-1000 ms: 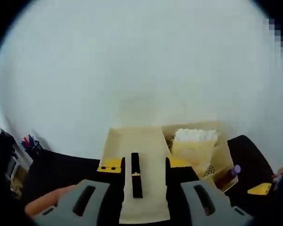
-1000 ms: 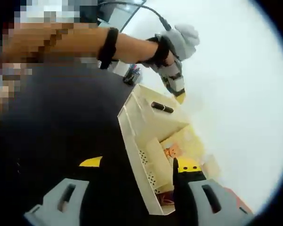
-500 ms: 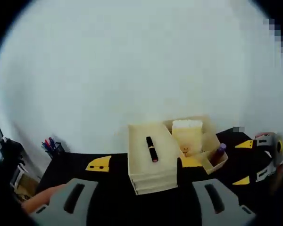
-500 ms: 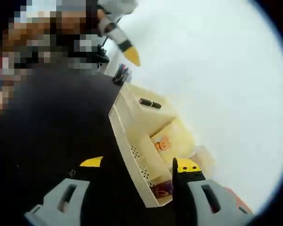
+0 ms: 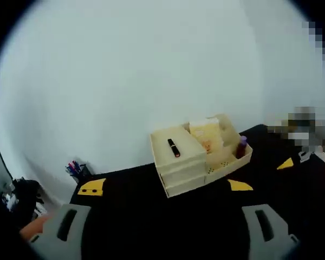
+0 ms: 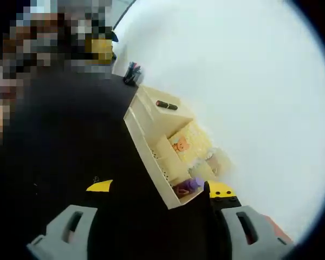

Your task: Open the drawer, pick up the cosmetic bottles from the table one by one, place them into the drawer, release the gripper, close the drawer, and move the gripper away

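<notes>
A cream drawer organizer stands on the black table against a white wall. Its stacked drawers look shut. A black lipstick tube lies loose on its top. A purple-capped bottle stands in an open compartment at its right end. My left gripper hangs open and empty, well back from the organizer. In the right gripper view the organizer runs diagonally, with the lipstick on top and the purple bottle in the near end compartment. My right gripper is open and empty, close to that end.
A cup of pens stands at the back left of the table near the wall, and in the right gripper view the pens sit beyond the organizer. A yellow-printed box fills a middle compartment. Bare black tabletop lies in front.
My left gripper has drawn back from the organizer top, its jaws spread wider, and the lipstick stays lying there. The right gripper view has shifted slightly toward the purple bottle's end.
</notes>
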